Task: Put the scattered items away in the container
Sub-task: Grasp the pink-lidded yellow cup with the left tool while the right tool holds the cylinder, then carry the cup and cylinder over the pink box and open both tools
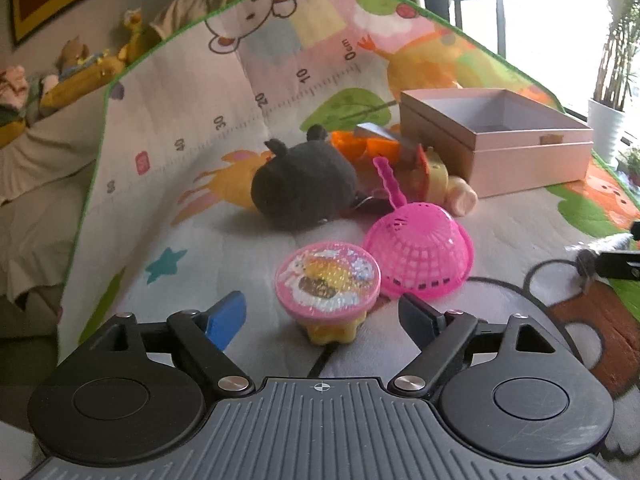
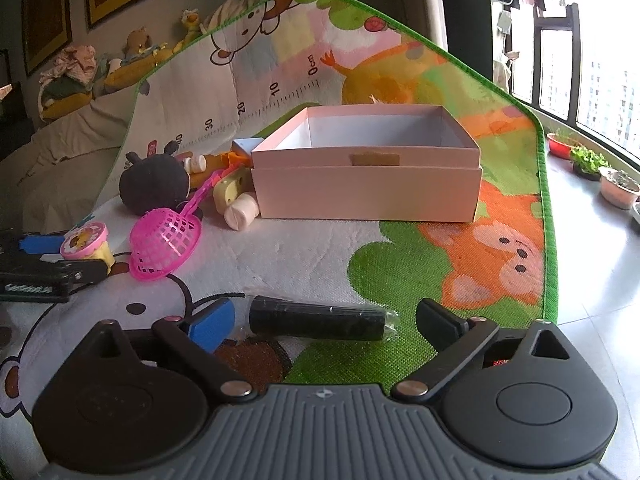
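Note:
My left gripper is open, its fingers on either side of a small yellow cup with a pink lid, not touching it. A pink plastic strainer lies upside down just right of the cup. Behind them sit a dark plush toy, orange pieces and a yellow toy figure. The open pink box stands at the back right, empty inside. My right gripper is open around a black cylinder lying crosswise on the mat. The box stands straight ahead of it.
Everything rests on a cartoon play mat with a green border; grey floor tiles and potted plants lie to its right. A bed with soft toys is at the far left. The left gripper shows at the right view's left edge.

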A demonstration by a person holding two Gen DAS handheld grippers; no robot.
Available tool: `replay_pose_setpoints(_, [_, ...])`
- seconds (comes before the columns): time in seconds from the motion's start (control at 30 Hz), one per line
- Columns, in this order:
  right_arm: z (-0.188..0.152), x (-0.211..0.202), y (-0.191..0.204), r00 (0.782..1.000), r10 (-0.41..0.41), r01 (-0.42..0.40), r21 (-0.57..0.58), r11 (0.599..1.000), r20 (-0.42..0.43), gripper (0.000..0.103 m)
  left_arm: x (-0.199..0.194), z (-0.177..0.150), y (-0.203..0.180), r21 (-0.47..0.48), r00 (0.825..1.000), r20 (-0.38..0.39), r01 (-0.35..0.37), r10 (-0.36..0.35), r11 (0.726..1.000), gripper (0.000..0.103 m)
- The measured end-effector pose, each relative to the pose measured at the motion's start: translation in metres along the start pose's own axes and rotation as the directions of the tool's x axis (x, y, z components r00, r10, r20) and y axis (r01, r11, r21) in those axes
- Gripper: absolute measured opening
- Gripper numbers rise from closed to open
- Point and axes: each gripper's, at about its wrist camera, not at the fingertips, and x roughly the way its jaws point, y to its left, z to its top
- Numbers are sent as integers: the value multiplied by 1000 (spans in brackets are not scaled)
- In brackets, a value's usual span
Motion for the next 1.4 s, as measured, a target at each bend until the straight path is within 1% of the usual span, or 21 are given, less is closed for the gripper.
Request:
replay_pose_setpoints(0.1, [0,2,1,1000,-1,0,-10,1000,-16,103,11,2,-3,-11,1000,1,2,-2,1000,85])
replay_pose_setpoints(0.13, [1,3,2,1000,-1,0,-16,1000,-23,103,13,3,-3,-14,1000,-1,9,-9,1000,81])
replay_pose_setpoints(0.17, [1,4,3,1000,-3,2,-23,1000,-30,103,15,3,-3,-16,1000,-5,20,-20,1000,72])
replay_pose_setpoints(0.2, [1,5,5,999,-7,6,-29,1000,-34,103,17,3,-4,-16,1000,-11,28,-28,999,66])
replay_pose_setpoints(0.23, [1,5,6,999,-10,9,-37,999,-35,103,18,3,-5,-16,999,-17,34,-35,999,55])
replay_pose_setpoints(0.27, [0,4,7,999,-11,10,-43,999,-32,99,18,3,-5,-16,999,-21,44,-44,999,53])
replay_pose_setpoints(0.3, [0,4,7,1000,-10,9,-47,999,-28,96,16,2,-6,-16,998,-22,55,-55,998,53])
replay_pose_setpoints(0.33, [0,3,7,1000,-10,8,-50,999,-29,89,13,2,-7,-15,998,-20,61,-61,998,52])
replay_pose_setpoints(0.43, [-1,1,7,999,-11,9,-57,998,-34,85,-2,0,-12,-3,996,3,85,-85,996,48])
replay_pose_setpoints(0.5, [-3,-3,8,999,-10,8,-68,998,-39,85,-14,-1,-18,7,994,15,112,-112,994,48])
replay_pose_setpoints(0.6, [-6,-13,9,999,-10,6,-86,996,-44,84,-33,-6,-34,46,982,22,185,-187,982,48])
replay_pose_setpoints(0.73, [-8,-34,8,999,-27,25,-115,993,-19,84,-55,-12,-60,129,958,29,279,-285,952,48])
replay_pose_setpoints(0.83, [-7,-49,4,999,-39,39,-119,992,1,84,-68,-16,-77,201,943,51,313,-329,928,48])
replay_pose_setpoints(0.9, [-8,-55,1,999,-52,53,-122,991,9,84,-72,-17,-86,236,938,67,317,-341,919,48])
replay_pose_setpoints(0.97, [-11,-56,-1,998,-64,64,-119,991,4,84,-70,-19,-89,243,936,67,320,-345,916,48])
replay_pose_setpoints(1.03, [-15,-54,-4,998,-68,67,-105,992,-12,84,-62,-20,-90,236,939,59,316,-338,919,48])
replay_pose_setpoints(1.1, [-19,-52,-7,997,-73,71,-93,993,-24,84,-52,-22,-89,217,944,32,314,-328,924,48])
replay_pose_setpoints(1.2, [-22,-50,-10,996,-84,81,-86,993,-33,84,-44,-26,-85,193,943,2,326,-333,925,49])
replay_pose_setpoints(1.3, [-24,-47,-13,995,-91,87,-77,993,-44,84,-44,-28,-84,189,943,0,327,-333,926,50])
replay_pose_setpoints(1.37, [-25,-46,-13,995,-90,86,-71,994,-47,86,-44,-27,-84,189,942,3,328,-335,926,57])
replay_pose_setpoints(1.4, [-25,-45,-13,995,-86,83,-67,994,-47,87,-43,-27,-85,191,942,3,329,-336,925,58])
